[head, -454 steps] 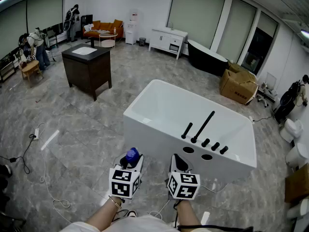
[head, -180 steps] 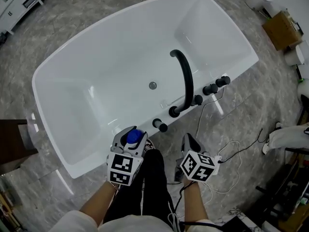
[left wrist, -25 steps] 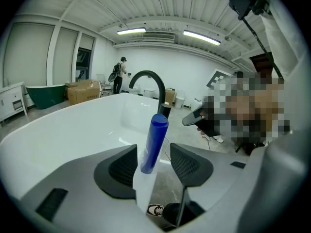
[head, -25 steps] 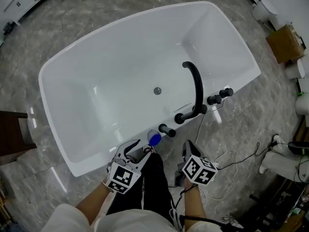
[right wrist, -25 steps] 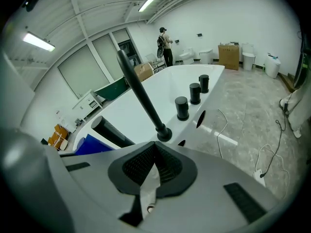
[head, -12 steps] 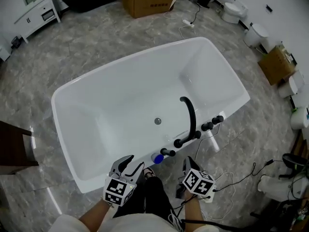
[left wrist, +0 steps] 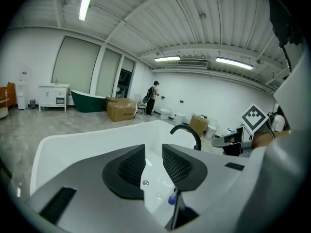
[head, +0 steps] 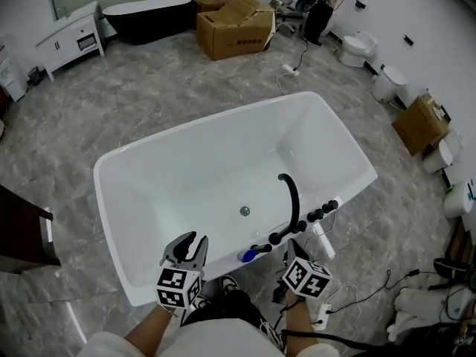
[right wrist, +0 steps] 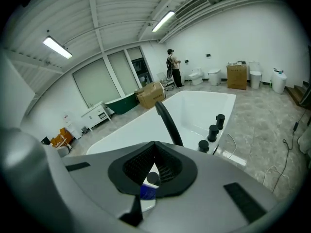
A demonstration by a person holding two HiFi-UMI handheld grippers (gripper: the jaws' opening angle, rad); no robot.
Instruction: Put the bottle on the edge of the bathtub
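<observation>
A small bottle with a blue cap point(head: 248, 256) stands on the near edge of the white bathtub point(head: 223, 117), just left of the black knobs point(head: 320, 213) and the curved black faucet point(head: 291, 195). My left gripper point(head: 190, 240) hovers to the left of the bottle and apart from it. Its jaws have just been closing, a narrow gap remains, and nothing is between them point(left wrist: 153, 161). The bottle point(left wrist: 173, 198) shows low beneath them. My right gripper point(head: 291, 245) hangs to the bottle's right, its tips together point(right wrist: 155, 147). The blue cap point(right wrist: 147, 191) shows below them.
Cardboard boxes point(head: 234, 24), a black tub point(head: 145, 10) and a white cabinet point(head: 74, 24) stand at the back. Toilets point(head: 361, 47) line the right wall. Cables point(head: 357, 288) lie on the floor at the right. A dark cabinet point(head: 22, 233) is at the left edge.
The bottle, once held in my left gripper, now stands free on the tub's edge. Both grippers have drawn back and up from it. The left jaws have narrowed.
</observation>
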